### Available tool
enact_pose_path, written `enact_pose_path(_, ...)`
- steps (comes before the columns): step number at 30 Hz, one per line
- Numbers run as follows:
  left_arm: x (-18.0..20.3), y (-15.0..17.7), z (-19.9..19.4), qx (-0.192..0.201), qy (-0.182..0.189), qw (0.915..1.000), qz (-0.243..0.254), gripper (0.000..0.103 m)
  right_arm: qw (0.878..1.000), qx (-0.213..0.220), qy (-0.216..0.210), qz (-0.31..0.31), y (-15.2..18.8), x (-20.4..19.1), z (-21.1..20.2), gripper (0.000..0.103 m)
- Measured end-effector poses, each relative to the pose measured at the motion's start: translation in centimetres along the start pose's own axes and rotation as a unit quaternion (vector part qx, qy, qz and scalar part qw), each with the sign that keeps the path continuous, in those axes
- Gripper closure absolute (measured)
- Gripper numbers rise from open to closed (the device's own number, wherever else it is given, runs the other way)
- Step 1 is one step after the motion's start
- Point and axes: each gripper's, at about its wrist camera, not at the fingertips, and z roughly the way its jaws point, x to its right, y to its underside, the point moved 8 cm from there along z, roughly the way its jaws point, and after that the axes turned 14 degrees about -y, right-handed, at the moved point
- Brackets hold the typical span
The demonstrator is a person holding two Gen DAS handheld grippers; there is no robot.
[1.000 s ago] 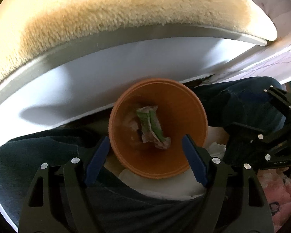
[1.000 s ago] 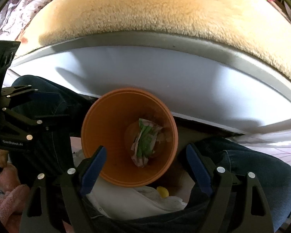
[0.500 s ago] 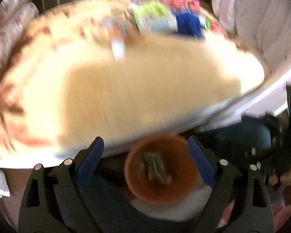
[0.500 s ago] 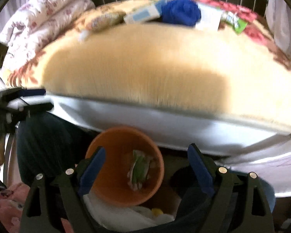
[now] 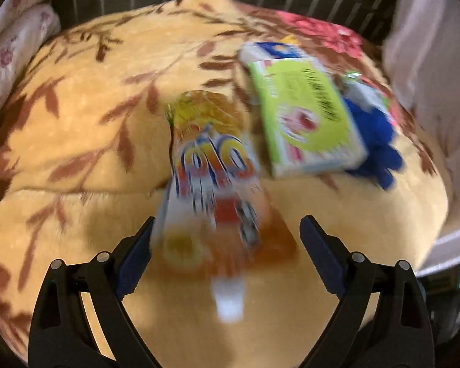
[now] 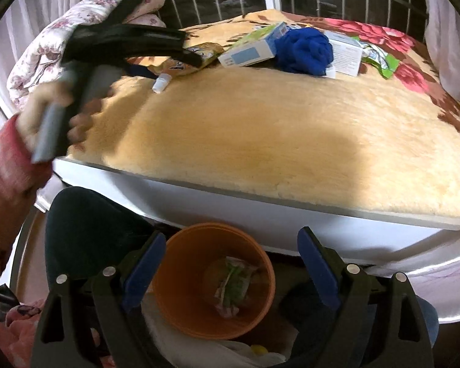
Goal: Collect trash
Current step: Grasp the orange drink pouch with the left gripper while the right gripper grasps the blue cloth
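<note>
My left gripper stands open above the yellow leaf-patterned blanket. Between its fingers in the blurred left wrist view lies an orange snack pouch with a white cap; the pads do not press on it. In the right wrist view a hand in a red sleeve holds the left gripper over that pouch. My right gripper hangs open and empty above the orange bin. A crumpled green wrapper lies in the bin's bottom.
Behind the pouch lie a green box, a blue cloth, a white box and a green wrapper. The bin stands between a person's dark trouser legs, below the bed's white edge. Window bars close the back.
My left gripper swung up from the bin onto the bed and now frames the pouch. My right gripper rose above the bin, so the bed top came into its view.
</note>
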Motion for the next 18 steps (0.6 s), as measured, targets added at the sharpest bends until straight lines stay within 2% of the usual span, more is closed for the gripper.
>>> enact_pose_path(3, -0.4, -0.9, 1.2, -0.004, -0.009, 0.9999, -0.008, 0.016, 1.0, -0.002, -0.002, -0.001, 0.1, -0.1, 0.1, 0.017)
enact_pose_path(5, -0.3, -1.2, 1.3, -0.002, -0.01, 0.9999, -0.008, 0.036, 1.0, -0.003, -0.002, 0.002, -0.1, 0.2, 0.2, 0.017)
enact_pose_path(6, -0.3, -1.3, 1.3, -0.002, -0.009, 0.9999, -0.006, 0.037, 1.0, -0.002, -0.002, 0.004, -0.1, 0.3, 0.3, 0.017)
enact_pose_path(7, -0.4, -1.3, 1.2, 0.002, -0.013, 0.9999, -0.005, 0.044, 1.0, -0.002, -0.003, 0.007, -0.2, 0.5, 0.4, 0.017)
enact_pose_path(11, -0.6, -1.4, 0.4, 0.014, -0.01, 0.9998, -0.007, 0.048, 1.0, 0.001, -0.004, 0.013, -0.5, 0.9, 0.4, 0.017)
enact_pose_path(18, -0.5, -0.4, -3.7, 0.071, -0.022, 0.9971, 0.013, 0.049, 1.0, 0.017, -0.008, 0.017, -1.8, 1.0, -0.6, 0.017)
